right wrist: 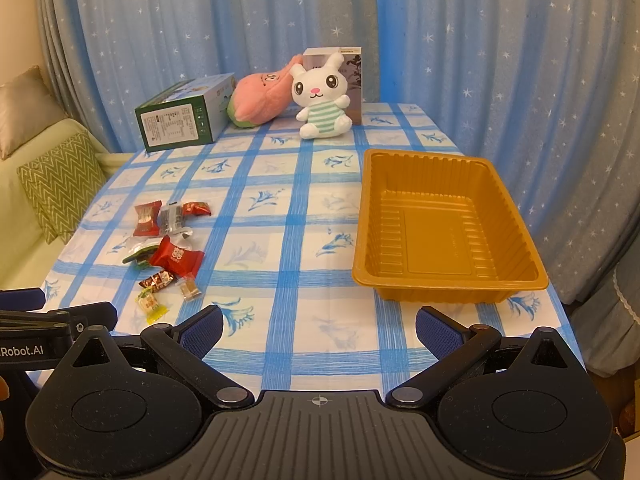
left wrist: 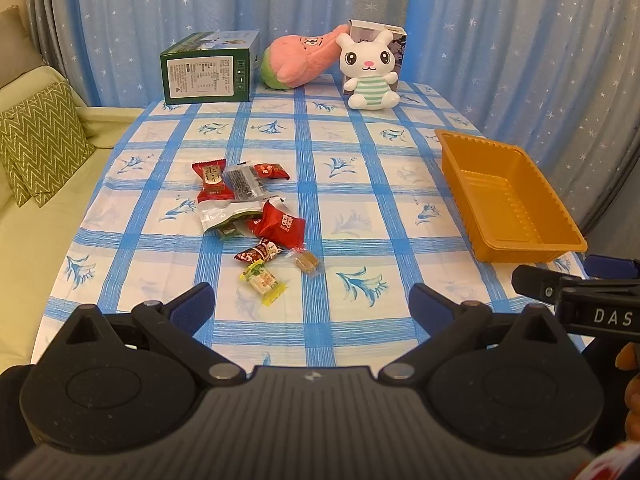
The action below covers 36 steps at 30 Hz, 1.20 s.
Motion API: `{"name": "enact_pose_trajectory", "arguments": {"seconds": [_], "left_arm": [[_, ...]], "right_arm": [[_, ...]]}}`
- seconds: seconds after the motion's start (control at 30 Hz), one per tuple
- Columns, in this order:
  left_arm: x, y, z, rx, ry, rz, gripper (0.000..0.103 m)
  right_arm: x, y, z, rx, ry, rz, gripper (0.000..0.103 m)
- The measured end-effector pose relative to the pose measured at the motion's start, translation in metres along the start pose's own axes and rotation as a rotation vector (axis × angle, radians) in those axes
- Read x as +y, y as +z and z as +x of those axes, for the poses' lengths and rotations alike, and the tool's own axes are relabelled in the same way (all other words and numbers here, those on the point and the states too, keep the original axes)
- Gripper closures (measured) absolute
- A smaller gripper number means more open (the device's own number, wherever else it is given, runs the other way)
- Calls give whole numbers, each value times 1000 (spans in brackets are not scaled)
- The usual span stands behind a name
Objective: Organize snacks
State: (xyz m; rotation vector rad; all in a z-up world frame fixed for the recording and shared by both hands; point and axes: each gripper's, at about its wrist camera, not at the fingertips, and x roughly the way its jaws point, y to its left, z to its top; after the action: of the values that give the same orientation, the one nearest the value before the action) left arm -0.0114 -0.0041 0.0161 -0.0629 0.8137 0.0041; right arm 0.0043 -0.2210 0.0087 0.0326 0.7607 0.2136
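Several wrapped snacks lie in a loose pile [left wrist: 250,208] on the blue checked tablecloth, left of centre; the pile also shows in the right wrist view [right wrist: 168,248]. Nearest me are a yellow candy [left wrist: 264,282] and a small brown candy [left wrist: 306,261]. An empty orange plastic tray [left wrist: 510,200] [right wrist: 444,228] stands at the right side of the table. My left gripper [left wrist: 311,306] is open and empty, just short of the pile. My right gripper [right wrist: 319,332] is open and empty, in front of the tray's near left corner.
At the table's far end stand a green box [left wrist: 208,68], a pink plush [left wrist: 304,58] and a white rabbit plush [left wrist: 370,70] against a small carton. A sofa with a green cushion [left wrist: 40,140] is to the left. Blue curtains hang behind.
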Motion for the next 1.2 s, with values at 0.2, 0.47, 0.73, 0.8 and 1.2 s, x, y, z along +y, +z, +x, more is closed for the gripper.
{"name": "enact_pose_trajectory", "arguments": {"seconds": [0.2,0.47,0.73,0.8,1.2], "left_arm": [[-2,-1,0,0,0,-1,0],[0,-1,0,1,-2,-3,0],[0,0,0,1,-4,-5,0],[-1,-1,-1,2,-5,-6,0],[-1,-1,0,2,-5,-6,0]], "right_arm": [[0,-1,0,-1,-1,1,1],[0,-1,0,-1,0,0,1],[1,-1,1,-1,-1,1,1],[1,-1,1,-1,-1,1,1],[1,-2,1,0,0,1,1]]}}
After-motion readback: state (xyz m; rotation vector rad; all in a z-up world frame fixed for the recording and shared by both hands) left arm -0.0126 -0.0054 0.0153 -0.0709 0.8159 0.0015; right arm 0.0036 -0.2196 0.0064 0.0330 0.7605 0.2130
